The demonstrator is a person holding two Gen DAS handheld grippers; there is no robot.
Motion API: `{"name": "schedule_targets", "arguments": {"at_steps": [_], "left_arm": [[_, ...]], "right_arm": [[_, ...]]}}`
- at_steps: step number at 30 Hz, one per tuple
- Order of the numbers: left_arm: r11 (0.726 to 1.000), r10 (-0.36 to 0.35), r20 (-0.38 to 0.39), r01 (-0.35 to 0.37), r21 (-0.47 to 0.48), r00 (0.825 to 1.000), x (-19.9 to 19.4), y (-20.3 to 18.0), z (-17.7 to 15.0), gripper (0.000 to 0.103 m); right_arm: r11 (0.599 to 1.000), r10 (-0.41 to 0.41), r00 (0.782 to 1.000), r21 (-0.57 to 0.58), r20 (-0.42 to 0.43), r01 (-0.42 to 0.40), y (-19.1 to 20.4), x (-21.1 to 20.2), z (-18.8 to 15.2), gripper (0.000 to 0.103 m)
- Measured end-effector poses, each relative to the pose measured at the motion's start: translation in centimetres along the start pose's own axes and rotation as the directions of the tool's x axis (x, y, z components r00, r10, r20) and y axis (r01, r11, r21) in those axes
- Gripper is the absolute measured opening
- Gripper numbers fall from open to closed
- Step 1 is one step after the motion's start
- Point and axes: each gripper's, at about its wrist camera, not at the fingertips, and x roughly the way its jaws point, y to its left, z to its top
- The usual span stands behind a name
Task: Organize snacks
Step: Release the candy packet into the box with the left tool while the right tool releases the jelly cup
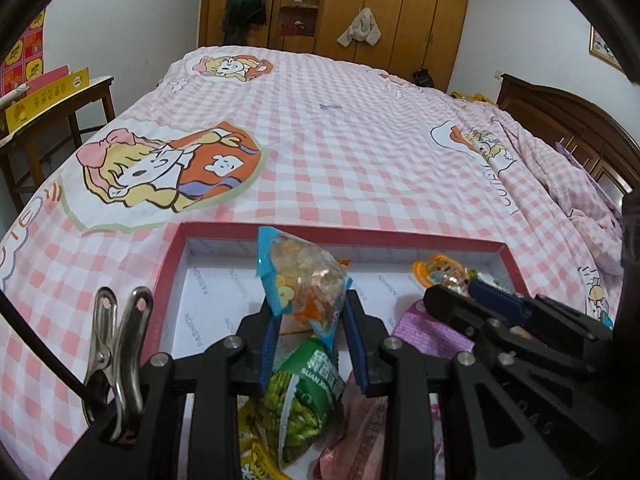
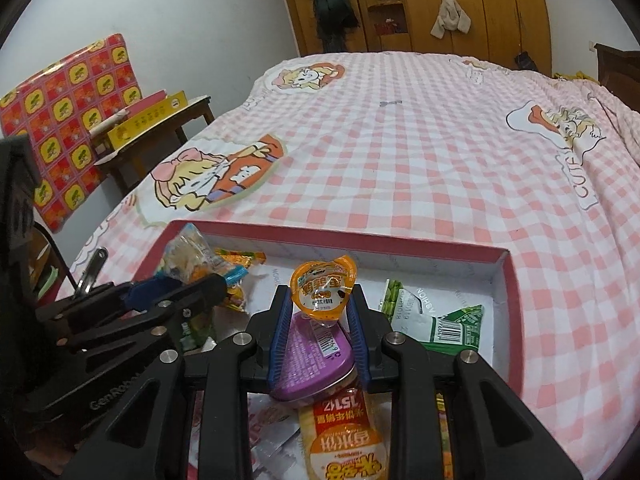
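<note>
Starting nearest, we see the left gripper [image 1: 310, 312] clamped on a blue-edged clear snack bag [image 1: 300, 272] above a green pea packet [image 1: 304, 404]. Our right gripper [image 2: 320, 308] pinches an orange jelly cup [image 2: 324, 288] over a purple-lidded tub [image 2: 316, 354] and an orange rice-cracker pack [image 2: 344, 432]. All sit in the red-rimmed box [image 2: 514, 308] on the pink checked bedspread [image 1: 360, 160]; beyond stands the wooden wardrobe [image 1: 400, 12].

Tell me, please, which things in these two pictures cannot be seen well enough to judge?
- Near end of the red box: cut off by the frame edge and the tools in both views.
- Pink packet, left view: mostly behind the left tool.
- Purple-lidded cup, right view: contents hidden by its lid.
- Print on the green packet: too small.
</note>
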Motion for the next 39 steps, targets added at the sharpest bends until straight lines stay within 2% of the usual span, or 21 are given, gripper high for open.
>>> {"name": "schedule_targets", "arguments": {"at_steps": [3,11,15,18,25,30,39], "left_arm": [[1.000,0.001,-0.002,-0.001,0.002,1.000,0.2,-0.1,0.1,0.033],[1.000,0.007,-0.006,-0.007,0.015,1.000,-0.4,-0.2,0.1,0.048],[1.000,0.014,-0.006,-0.014,0.012,1.000,-1.2,-0.1,0.0,0.049],[1.000,0.004,-0.006,-0.004,0.001,1.000,-2.1,0.1,-0.2,0.051],[1.000,0.002,-0.003,-0.002,0.017,1.000,-4.5,-0.5,-1.1,0.051],[1.000,-0.014,0.005,0.014,0.002,1.000,-6.8,-0.8,-1.9,0.051],[1.000,-0.001,0.021,0.001,-0.014,1.000,-10.5,-1.2,-4.0,0.051]], "right_arm": [[1.000,0.007,1.000,0.001,-0.014,-0.007,-0.1,0.4,-0.1,0.030],[1.000,-0.005,1.000,-0.014,0.002,0.005,0.1,-0.4,-0.2,0.031],[0.999,-0.016,1.000,-0.032,0.020,0.017,0.4,-1.2,-0.1,0.040],[1.000,-0.010,1.000,-0.027,0.028,0.011,0.5,-2.0,-0.2,0.043],[1.000,0.012,0.999,-0.017,0.050,-0.011,1.1,-4.6,-1.0,0.043],[1.000,0.023,0.997,-0.007,0.069,-0.023,1.5,-6.6,-1.5,0.043],[0.999,0.040,0.996,-0.016,0.086,-0.039,2.9,-9.9,-3.4,0.046]]}}
